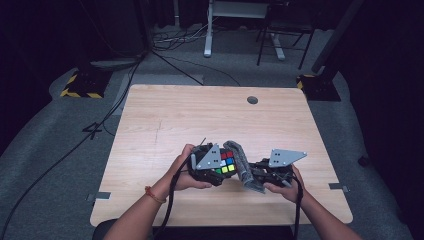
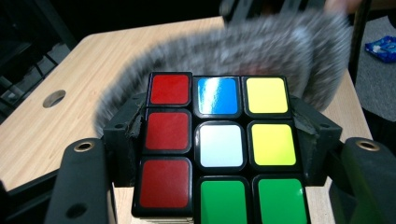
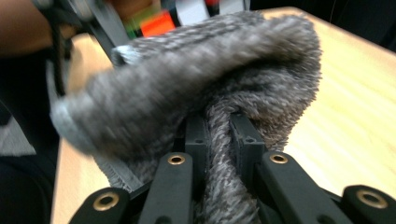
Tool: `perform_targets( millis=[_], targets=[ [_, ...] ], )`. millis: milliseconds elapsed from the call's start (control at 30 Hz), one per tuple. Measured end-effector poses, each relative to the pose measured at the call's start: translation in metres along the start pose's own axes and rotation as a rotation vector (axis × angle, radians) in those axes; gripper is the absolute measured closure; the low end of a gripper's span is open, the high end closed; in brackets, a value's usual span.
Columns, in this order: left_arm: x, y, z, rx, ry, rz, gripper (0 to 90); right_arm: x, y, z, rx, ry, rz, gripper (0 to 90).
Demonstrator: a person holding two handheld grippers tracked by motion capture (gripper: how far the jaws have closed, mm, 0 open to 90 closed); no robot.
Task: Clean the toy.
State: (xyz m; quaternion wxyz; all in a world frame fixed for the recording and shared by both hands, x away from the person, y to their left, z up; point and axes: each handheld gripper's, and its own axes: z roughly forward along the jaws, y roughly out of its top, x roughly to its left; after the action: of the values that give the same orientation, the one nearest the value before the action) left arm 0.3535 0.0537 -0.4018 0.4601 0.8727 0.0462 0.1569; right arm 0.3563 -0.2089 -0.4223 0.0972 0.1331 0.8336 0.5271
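Observation:
A colour puzzle cube (image 1: 226, 162) sits clamped between the jaws of my left gripper (image 1: 220, 167), near the table's front middle. In the left gripper view the cube (image 2: 219, 144) shows red, blue, yellow, white and green squares, and the black pads (image 2: 122, 135) press its two sides. My right gripper (image 1: 257, 172) is shut on a grey fluffy cloth (image 1: 241, 161). The cloth (image 3: 205, 79) bunches out from between the right jaws and lies against the far side of the cube, where its grey pile (image 2: 261, 44) looks blurred.
The wooden table (image 1: 165, 120) has a round cable hole (image 1: 252, 100) at its far edge. Beyond it are cables, a desk leg (image 1: 208, 35) and a chair base on grey floor. A blue packet (image 2: 383, 49) lies on the floor beside the table.

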Motion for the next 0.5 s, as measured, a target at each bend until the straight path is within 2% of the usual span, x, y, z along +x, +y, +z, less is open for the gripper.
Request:
perform_targets(
  millis=[67,133,200,267,300,333,433,500],
  targets=[
    [-0.005,0.000,0.008,0.028,-0.029,0.018,33.5,0.001,0.005,-0.005,-0.038,-0.015,-0.007,79.9],
    [-0.011,0.001,0.017,0.058,-0.027,0.044,33.5,0.002,0.009,-0.007,-0.060,-0.013,-0.004,79.9],
    [-0.012,0.002,0.020,0.069,-0.022,0.042,33.4,0.004,0.009,-0.006,-0.070,-0.010,-0.008,79.9],
    [-0.010,0.000,0.021,0.057,-0.034,0.016,33.4,0.004,0.009,-0.008,-0.090,0.000,0.002,79.9],
    [-0.010,0.000,0.022,0.068,-0.022,0.018,33.4,0.005,0.010,-0.008,-0.097,0.003,0.002,80.0],
    [-0.011,0.001,0.024,0.079,-0.016,0.025,33.4,0.009,0.014,-0.008,-0.107,0.016,-0.020,80.0],
    [-0.012,0.001,0.025,0.106,-0.006,0.043,33.5,0.014,0.017,-0.006,-0.084,0.002,-0.048,79.9],
    [-0.011,0.000,0.023,0.097,-0.005,0.034,33.5,0.013,0.015,-0.006,-0.062,-0.017,-0.050,79.9]
  ],
)
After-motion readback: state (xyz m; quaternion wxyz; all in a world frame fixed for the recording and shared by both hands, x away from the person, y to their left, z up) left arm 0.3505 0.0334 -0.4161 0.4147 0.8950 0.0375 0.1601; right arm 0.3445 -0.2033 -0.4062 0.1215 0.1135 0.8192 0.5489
